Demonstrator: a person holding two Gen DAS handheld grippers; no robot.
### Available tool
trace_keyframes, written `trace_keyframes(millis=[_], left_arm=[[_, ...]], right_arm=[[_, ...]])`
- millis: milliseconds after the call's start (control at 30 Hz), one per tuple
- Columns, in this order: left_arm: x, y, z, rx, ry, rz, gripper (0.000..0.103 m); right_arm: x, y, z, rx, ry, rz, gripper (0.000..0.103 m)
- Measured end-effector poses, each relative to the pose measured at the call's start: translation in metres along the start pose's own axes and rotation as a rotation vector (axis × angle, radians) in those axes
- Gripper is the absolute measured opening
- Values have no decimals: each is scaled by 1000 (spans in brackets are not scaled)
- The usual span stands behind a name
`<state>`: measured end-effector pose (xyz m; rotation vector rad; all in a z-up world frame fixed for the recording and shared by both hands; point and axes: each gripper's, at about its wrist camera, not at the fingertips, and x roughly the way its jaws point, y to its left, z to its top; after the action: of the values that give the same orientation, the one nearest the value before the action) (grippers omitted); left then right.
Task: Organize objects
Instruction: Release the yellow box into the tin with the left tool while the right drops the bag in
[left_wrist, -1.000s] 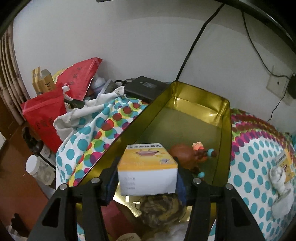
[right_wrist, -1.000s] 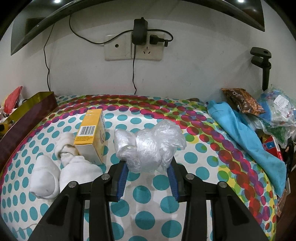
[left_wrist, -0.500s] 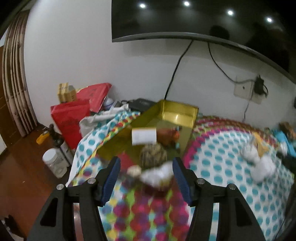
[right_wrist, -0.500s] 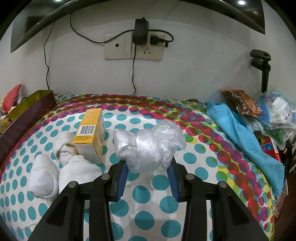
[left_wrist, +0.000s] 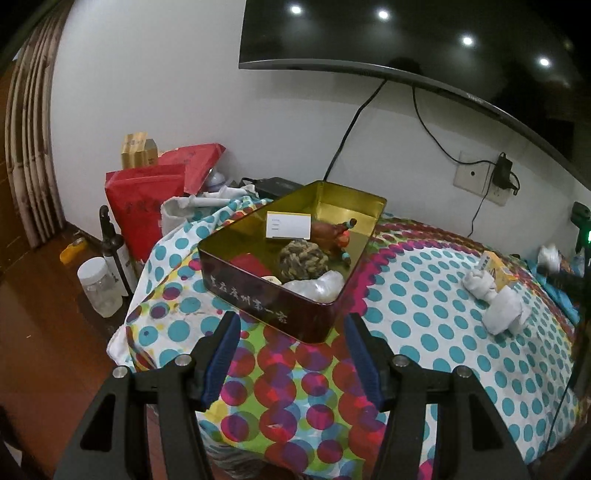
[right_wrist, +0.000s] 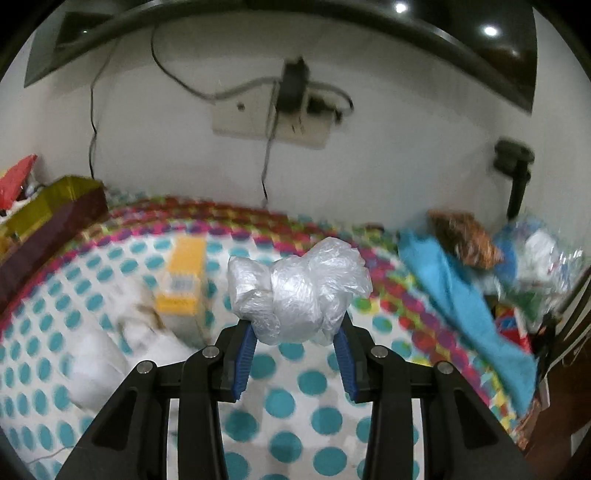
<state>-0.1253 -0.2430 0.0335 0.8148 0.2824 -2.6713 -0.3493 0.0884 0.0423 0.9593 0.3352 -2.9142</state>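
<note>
Partway through tidying, a rectangular gold-lined tin box with dark red sides sits on a table covered by a colourful polka-dot cloth. Already inside lie a small white-faced carton, a brown figurine, a woven straw-coloured ball, a flat red item and a crumpled clear bag. The left gripper hangs empty just in front of the tin, fingers spread wide. The right gripper pinches a scrunched clear plastic bag above the cloth, well apart from the tin. Waiting on the cloth are a yellow cardboard box and rolled white socks beside it.
</note>
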Motion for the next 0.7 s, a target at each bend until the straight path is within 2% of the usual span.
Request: trace_keyframes(millis=[133,367,533,700], left_arm=[[-1,7,1,-43,9,-30,60],[-1,21,4,-91,15,-35,60],[1,31,6,-130,17,-41,60],[8,38,5,-151,37,-55,60]], right_arm=[[-23,40,34,-60,-63,32,36],[-47,157,76,-129,-104,188,36],[-56,238,84,-221,-115,271,36],[-56,296,80,-279,-105,331,36]])
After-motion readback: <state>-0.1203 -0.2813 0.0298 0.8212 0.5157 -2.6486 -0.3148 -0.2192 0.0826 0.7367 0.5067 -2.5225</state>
